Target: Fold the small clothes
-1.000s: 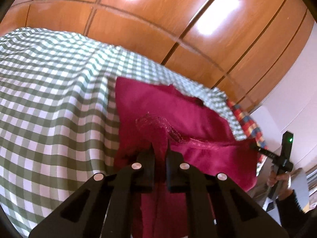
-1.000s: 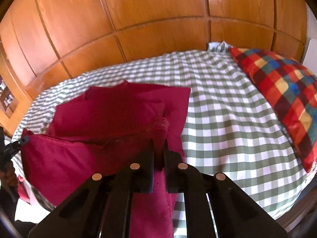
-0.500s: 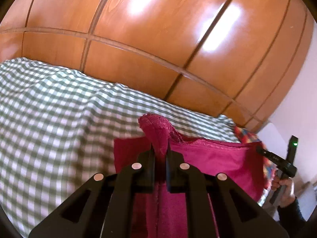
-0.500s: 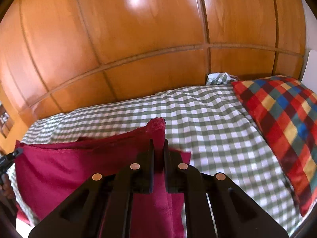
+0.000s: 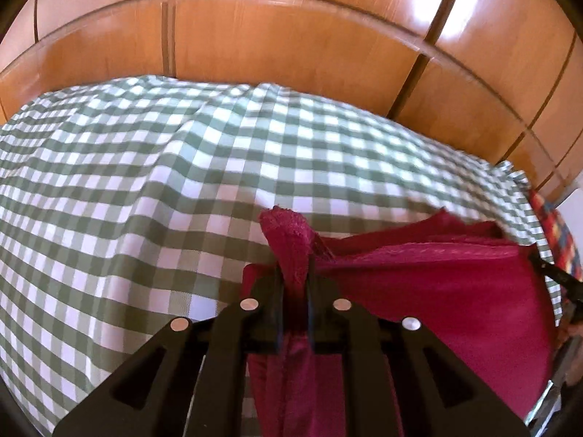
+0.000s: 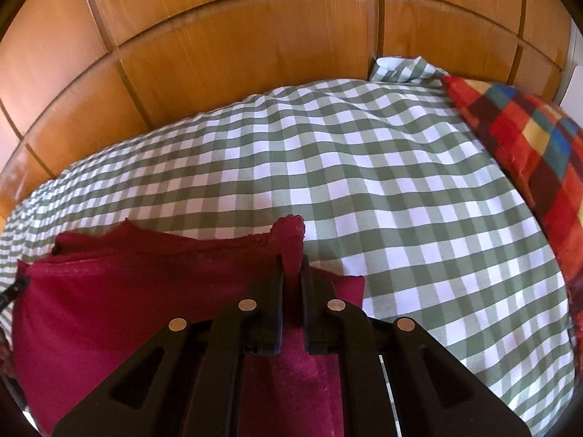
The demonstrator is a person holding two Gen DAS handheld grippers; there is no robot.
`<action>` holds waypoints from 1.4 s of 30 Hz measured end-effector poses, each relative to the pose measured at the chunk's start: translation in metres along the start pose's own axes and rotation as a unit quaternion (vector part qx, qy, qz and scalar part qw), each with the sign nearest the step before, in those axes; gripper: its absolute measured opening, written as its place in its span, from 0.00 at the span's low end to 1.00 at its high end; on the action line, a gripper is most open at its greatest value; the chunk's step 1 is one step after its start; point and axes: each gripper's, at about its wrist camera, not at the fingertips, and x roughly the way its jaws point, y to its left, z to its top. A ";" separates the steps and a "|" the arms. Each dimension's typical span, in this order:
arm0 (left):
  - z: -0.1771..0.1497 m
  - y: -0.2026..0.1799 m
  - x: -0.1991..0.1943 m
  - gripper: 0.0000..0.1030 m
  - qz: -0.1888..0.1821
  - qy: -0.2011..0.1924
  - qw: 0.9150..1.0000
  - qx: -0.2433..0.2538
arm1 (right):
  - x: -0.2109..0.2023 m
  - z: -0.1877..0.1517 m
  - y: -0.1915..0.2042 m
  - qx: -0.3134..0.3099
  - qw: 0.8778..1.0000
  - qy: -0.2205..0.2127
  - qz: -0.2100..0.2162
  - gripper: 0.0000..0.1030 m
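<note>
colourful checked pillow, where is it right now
In the right wrist view the colourful checked pillow lies along the right edge of the green checked bedspread, near the wooden panelled wall.

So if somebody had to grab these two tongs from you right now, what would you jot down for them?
Left tongs: a bunched corner of the red garment sits between the pads, but the jaws are opening.
Right tongs: shut on the garment's other corner.
Where things are: the garment's top edge is stretched between the two tongs over the green checked bedspread; part of it lies doubled on the bed. A multicoloured checked pillow lies to the right.
Done: a fold is under way, the held edge carried across.
Left: lay the edge down, release both corners, probably fold again.
</note>
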 end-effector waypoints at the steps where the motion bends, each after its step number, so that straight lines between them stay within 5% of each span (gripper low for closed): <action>1: 0.000 -0.002 -0.002 0.14 0.004 -0.001 1.000 0.003 | -0.004 0.001 -0.002 0.003 1.000 -0.001 0.007 0.08; 7: -0.003 -0.006 -0.041 0.23 0.030 -0.034 0.999 0.014 | -0.053 -0.016 -0.021 0.013 0.998 -0.028 0.055 0.45; 14: -0.054 0.018 -0.089 0.29 -0.008 -0.046 0.999 -0.005 | -0.117 -0.095 -0.058 0.045 0.991 -0.011 0.122 0.47; 19: -0.107 0.043 -0.112 0.47 -0.066 -0.022 0.997 -0.039 | -0.127 -0.144 -0.057 0.051 0.988 0.021 0.145 0.47; 26: -0.153 0.040 -0.130 0.45 -0.114 -0.008 0.993 -0.019 | -0.118 -0.158 -0.041 0.054 0.988 0.030 0.138 0.11; 32: -0.161 0.033 -0.117 0.39 -0.125 -0.002 0.992 -0.018 | -0.124 -0.151 -0.035 0.030 0.993 0.020 0.115 0.07; 35: -0.158 0.030 -0.114 0.08 -0.126 0.001 0.992 -0.012 | -0.134 -0.150 -0.037 0.024 0.995 0.009 0.101 0.06; 38: -0.156 0.027 -0.128 0.08 -0.121 -0.011 0.993 0.012 | -0.140 -0.152 -0.037 0.005 0.997 0.005 0.082 0.06; 42: -0.166 0.035 -0.109 0.08 -0.090 0.022 0.996 0.018 | -0.104 -0.167 -0.040 -0.017 0.998 0.042 0.043 0.05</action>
